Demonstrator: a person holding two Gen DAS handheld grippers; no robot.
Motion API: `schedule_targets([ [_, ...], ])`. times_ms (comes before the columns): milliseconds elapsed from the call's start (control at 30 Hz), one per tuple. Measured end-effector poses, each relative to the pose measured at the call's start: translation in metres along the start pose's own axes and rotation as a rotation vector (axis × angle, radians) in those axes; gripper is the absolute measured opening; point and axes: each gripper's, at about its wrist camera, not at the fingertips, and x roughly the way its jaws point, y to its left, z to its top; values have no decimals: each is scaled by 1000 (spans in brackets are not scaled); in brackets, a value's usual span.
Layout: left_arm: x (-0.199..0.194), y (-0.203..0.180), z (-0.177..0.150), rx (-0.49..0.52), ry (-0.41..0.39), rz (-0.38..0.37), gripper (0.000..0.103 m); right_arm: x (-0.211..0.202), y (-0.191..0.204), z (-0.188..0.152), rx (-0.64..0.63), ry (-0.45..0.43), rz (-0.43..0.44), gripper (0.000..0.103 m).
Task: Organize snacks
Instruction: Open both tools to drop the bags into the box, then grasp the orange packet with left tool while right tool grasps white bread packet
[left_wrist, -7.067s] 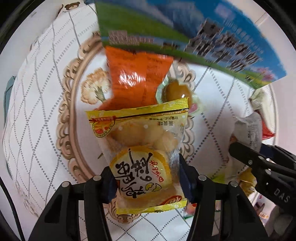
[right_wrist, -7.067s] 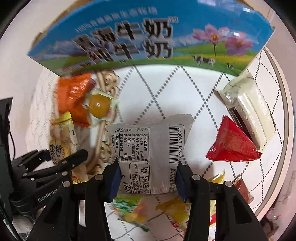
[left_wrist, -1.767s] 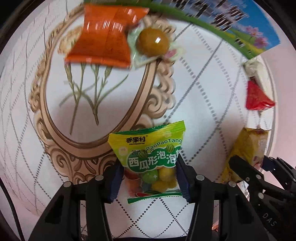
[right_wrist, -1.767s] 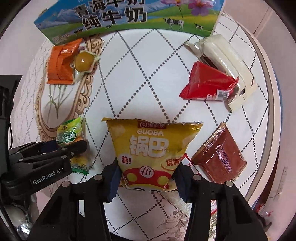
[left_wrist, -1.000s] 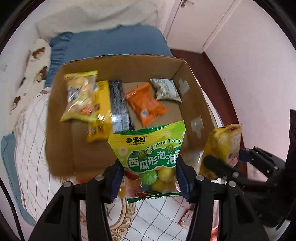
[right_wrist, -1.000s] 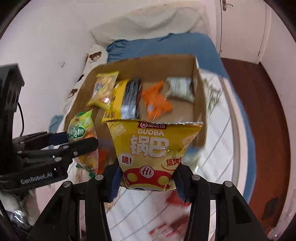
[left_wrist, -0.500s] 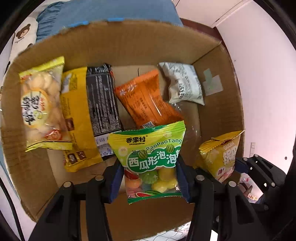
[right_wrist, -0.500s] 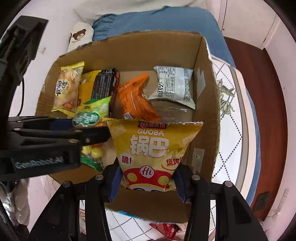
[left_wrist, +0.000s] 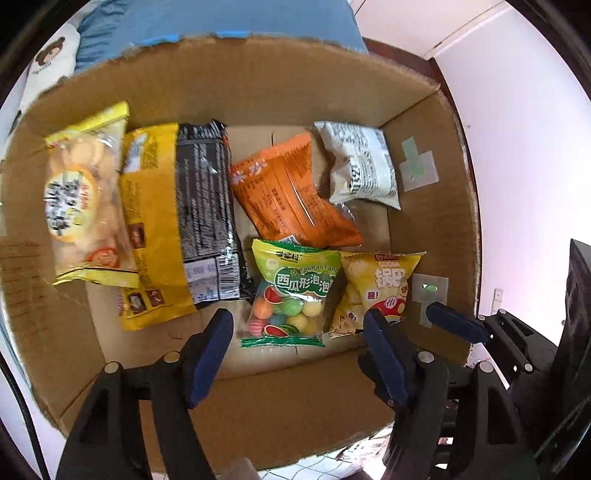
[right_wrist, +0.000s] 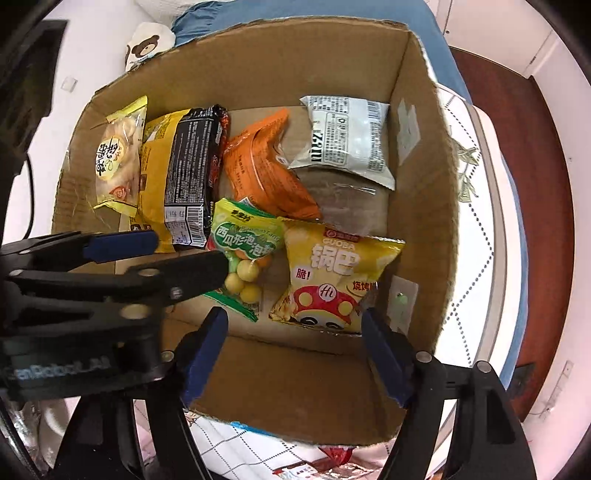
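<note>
Your left tool (left_wrist: 299, 332) and right tool (right_wrist: 295, 332) both hang spread over the cardboard box (left_wrist: 258, 74). The green candy bag (left_wrist: 291, 291) and yellow Guoba bag (right_wrist: 332, 280) lie side by side on the box floor, free of either tool.

Two handheld grippers are seen, both built of matte black plastic. The left gripper (left_wrist: 298, 345) has two angular black fingers tipped with dark blue pads (left_wrist: 207, 354), and round silver screw heads are set along each finger toward 6 o'clock. A thin black cable is seen at the 8 o'clock edge of the left view. The right gripper (right_wrist: 294, 349) is made the same way, with blue pads (right_wrist: 384, 360) and silver screws. On the left gripper's body, blurred white lettering "GenRobot.AI" is printed.
</note>
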Motion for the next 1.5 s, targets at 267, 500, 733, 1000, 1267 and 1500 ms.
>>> schedule_targets([
  [267,-52,7,-25,-7,-204,84,72,-43,1,-19,19,-125,-52,77],
  [500,-86,13,-64,2,-385,153,72,-76,5,-46,29,-259,-81,77],
  [733,-106,16,-107,18,-517,192,72,-95,18,-75,21,-378,-108,77],
  [1000,-123,11,-150,45,-595,204,72,-118,39,-112,-19,-489,-136,77],
  [1267,-141,12,-189,44,-668,203,72,-142,45,-148,14,-583,-81,77],
  [1500,-111,47,-221,-1,-606,254,72,-116,31,-173,75,-498,37,87],
])
